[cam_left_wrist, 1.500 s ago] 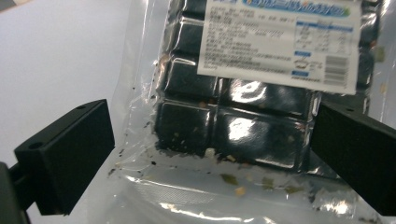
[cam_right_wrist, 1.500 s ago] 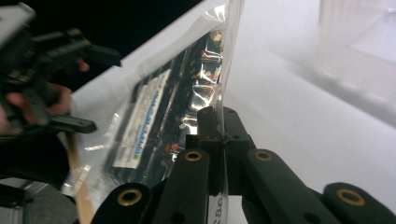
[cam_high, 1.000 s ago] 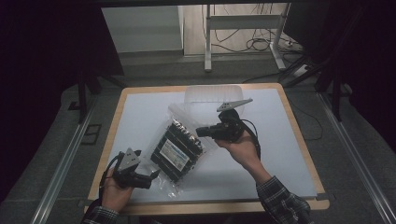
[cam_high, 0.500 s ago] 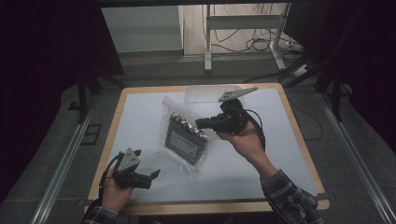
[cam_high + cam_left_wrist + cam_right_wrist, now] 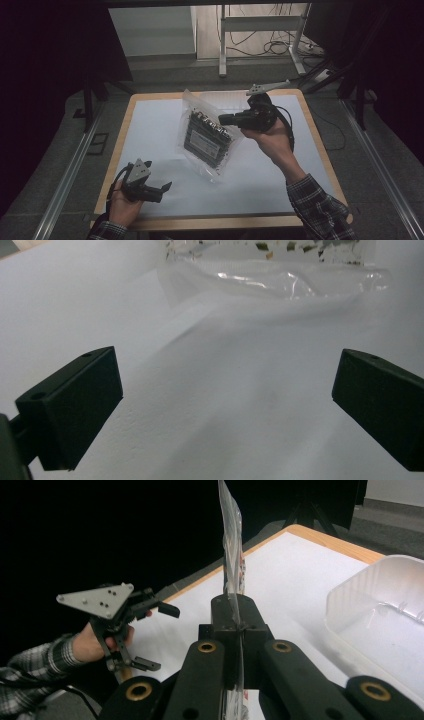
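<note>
A clear plastic bag (image 5: 207,137) with a black ribbed item inside hangs tilted above the middle of the white table (image 5: 150,120). My right gripper (image 5: 225,120) is shut on the bag's upper right edge and holds it off the surface. In the right gripper view the bag (image 5: 231,545) stands edge-on, pinched between the closed jaws of the right gripper (image 5: 235,615). My left gripper (image 5: 167,186) rests low near the front left corner, open, with nothing between its jaws. The left gripper (image 5: 227,410) looks over bare table toward the bag's lower edge (image 5: 280,280).
A clear plastic container (image 5: 220,97) sits at the back of the table behind the bag, and it appears at the right in the right gripper view (image 5: 380,610). The table's wooden rim (image 5: 215,222) runs along the front. A person's hand holds the left gripper (image 5: 161,638).
My right gripper has risen and moved toward the back of the table, lifting the bag off the surface. The left gripper has stayed where it was.
</note>
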The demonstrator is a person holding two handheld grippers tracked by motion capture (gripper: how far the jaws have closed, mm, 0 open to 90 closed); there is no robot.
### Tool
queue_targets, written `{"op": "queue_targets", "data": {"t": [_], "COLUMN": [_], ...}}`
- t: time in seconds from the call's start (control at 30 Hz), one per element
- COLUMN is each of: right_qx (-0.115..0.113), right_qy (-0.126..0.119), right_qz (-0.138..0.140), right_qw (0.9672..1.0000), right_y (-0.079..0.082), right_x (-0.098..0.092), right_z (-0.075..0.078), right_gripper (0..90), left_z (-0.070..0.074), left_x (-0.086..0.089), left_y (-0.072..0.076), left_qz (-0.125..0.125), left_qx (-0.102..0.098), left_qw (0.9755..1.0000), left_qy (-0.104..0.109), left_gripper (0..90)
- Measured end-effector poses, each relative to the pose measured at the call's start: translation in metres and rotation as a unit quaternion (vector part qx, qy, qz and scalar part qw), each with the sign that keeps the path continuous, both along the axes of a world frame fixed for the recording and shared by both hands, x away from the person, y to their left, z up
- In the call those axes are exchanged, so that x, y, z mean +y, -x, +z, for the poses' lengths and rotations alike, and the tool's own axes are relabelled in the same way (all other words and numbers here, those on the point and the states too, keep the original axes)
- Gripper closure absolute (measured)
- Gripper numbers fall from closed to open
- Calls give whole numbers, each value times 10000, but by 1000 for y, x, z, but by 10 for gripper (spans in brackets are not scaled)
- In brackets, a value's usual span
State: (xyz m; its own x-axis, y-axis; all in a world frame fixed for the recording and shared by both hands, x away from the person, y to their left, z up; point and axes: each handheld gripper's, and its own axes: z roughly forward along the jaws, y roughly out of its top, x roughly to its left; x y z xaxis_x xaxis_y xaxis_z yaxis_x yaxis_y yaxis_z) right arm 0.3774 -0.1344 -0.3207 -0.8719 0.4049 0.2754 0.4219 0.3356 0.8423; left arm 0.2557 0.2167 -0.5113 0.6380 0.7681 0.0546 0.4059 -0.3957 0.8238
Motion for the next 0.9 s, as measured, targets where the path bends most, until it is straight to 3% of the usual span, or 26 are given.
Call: {"op": "queue_targets", "data": {"t": [0.13, 0.9], "right_qx": [14, -78], "right_qy": [-97, -34], "right_qz": [-56, -722], "right_qw": [9999, 9974], "right_y": [-6, -43], "right_x": [-7, -46], "right_z": [5, 40], "right_gripper": [891, 891], "left_z": [0, -1], "left_x": [0, 0], "left_y": [0, -1], "left_qz": [-12, 3], "left_qx": [5, 33], "left_qw": [10000, 10000], "left_qy": [5, 2], "left_gripper": [0, 0]}}
